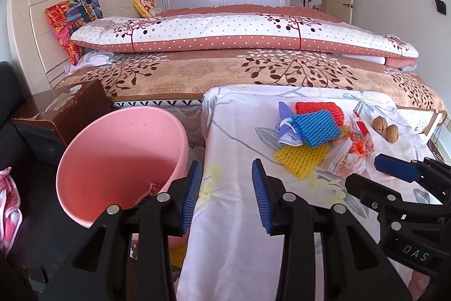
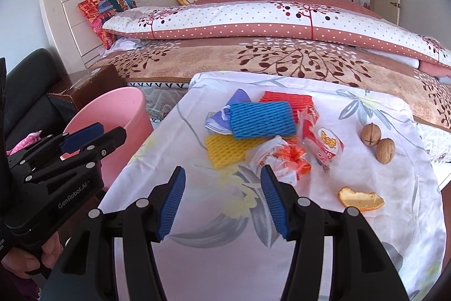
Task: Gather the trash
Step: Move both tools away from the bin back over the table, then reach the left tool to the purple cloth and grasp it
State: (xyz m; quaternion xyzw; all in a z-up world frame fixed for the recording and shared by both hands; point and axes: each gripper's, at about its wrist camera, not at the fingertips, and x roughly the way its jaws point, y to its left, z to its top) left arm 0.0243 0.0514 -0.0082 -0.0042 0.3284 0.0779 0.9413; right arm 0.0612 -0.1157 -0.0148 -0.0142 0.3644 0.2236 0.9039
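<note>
orange peel [image 2: 360, 199] in right view only | pink bin [image 1: 118, 160] interior left view only | both jaws spread, empty

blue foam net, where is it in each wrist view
Left wrist view: the blue foam net lies right of centre on the floral cloth, overlapping the red net behind it.
Right wrist view: the blue foam net lies just above centre, beyond the open fingers.
Shared landmark: the two walnuts, to its right in both.
</note>
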